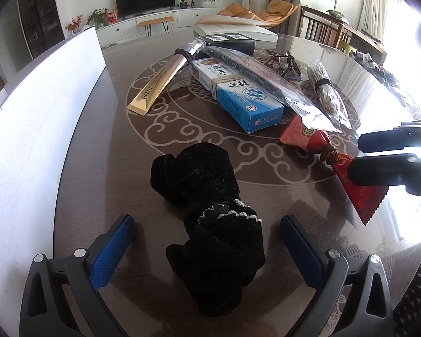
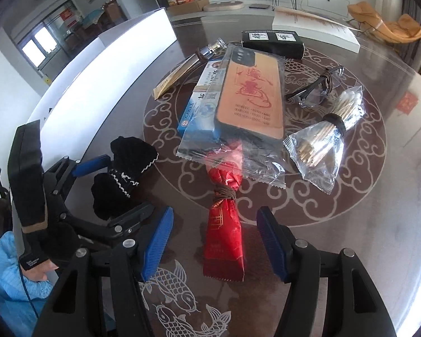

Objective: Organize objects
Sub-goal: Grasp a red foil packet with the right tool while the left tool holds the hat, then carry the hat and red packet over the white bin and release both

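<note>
A black fuzzy cloth bundle with white lace trim (image 1: 210, 224) lies on the round glass-topped table (image 1: 103, 168). My left gripper (image 1: 207, 250) is open and straddles the bundle, its blue pads apart from the cloth; it shows again as the left gripper (image 2: 118, 188) in the right wrist view. A red foil packet tied with brown cord (image 2: 224, 233) lies between the fingers of my right gripper (image 2: 214, 243), which is open with gaps on both sides. In the left wrist view the right gripper (image 1: 356, 156) hovers over the red packet's (image 1: 308, 137) near end.
Mid-table lie a blue medicine box (image 2: 199, 112), a phone case in a clear sleeve (image 2: 249, 98), a gold tube (image 1: 160, 84), bagged cotton swabs (image 2: 328, 129), glasses (image 2: 317, 90) and a black box (image 2: 272, 42). A tall white box (image 1: 36, 129) lines the left edge.
</note>
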Action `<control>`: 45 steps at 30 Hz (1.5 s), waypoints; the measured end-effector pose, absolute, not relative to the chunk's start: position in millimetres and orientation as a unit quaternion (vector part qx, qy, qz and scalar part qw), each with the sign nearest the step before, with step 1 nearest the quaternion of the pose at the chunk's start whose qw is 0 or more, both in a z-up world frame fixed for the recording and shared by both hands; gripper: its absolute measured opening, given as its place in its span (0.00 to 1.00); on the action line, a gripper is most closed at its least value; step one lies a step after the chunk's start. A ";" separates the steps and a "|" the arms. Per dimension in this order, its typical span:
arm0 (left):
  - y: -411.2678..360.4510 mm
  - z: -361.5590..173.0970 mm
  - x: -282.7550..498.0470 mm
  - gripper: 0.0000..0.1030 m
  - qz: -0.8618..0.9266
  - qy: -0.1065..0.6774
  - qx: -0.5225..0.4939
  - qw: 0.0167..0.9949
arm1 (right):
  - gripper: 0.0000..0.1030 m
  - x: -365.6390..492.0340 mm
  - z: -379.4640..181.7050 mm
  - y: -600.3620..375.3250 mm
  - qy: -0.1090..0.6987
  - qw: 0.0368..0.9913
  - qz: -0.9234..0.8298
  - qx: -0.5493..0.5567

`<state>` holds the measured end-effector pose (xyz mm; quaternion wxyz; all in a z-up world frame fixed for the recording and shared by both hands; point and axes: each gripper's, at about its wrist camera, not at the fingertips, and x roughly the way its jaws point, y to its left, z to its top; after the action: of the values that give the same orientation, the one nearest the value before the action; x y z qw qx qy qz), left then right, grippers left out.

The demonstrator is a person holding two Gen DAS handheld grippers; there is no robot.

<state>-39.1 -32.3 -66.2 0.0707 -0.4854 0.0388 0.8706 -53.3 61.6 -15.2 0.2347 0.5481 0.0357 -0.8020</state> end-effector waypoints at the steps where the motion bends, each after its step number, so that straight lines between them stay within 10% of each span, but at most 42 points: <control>1: -35.3 -65.2 -39.3 1.00 0.869 0.033 -0.488 0.074 | 0.61 -57.4 -18.2 56.7 0.039 0.225 -0.801 0.553; 4: -42.6 -56.9 -36.3 0.97 0.874 0.015 -0.479 0.077 | 0.41 -65.5 -26.7 43.4 0.042 0.209 -0.796 0.567; 7: -41.7 -52.7 -36.0 0.36 0.876 0.019 -0.475 0.084 | 0.21 -63.1 -34.3 38.8 0.065 0.187 -0.794 0.575; 21: -83.4 39.9 28.4 0.36 0.897 -0.038 -0.418 0.137 | 0.19 4.7 22.4 78.7 -0.167 0.250 -0.799 0.521; 34: -289.2 59.8 26.2 0.38 0.898 -0.069 -0.425 -0.085 | 0.19 1.6 100.4 -155.2 -0.126 0.422 -0.770 0.461; 36: -305.0 43.3 18.5 0.47 0.886 -0.048 -0.445 -0.119 | 0.24 -1.3 92.6 -189.3 -0.097 0.410 -0.777 0.467; 38: -316.4 30.0 14.4 0.75 0.874 -0.029 -0.458 -0.162 | 0.57 -7.2 79.5 -212.0 -0.070 0.381 -0.781 0.490; 45: -304.0 27.5 32.3 0.79 0.888 -0.058 -0.425 -0.168 | 0.81 3.5 64.7 -146.3 -0.034 0.283 -0.856 0.432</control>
<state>32.3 -304.0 27.5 -0.1677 -0.4249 -0.0577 0.8877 3.5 -146.3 64.7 0.2832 0.4317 -0.0339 -0.8557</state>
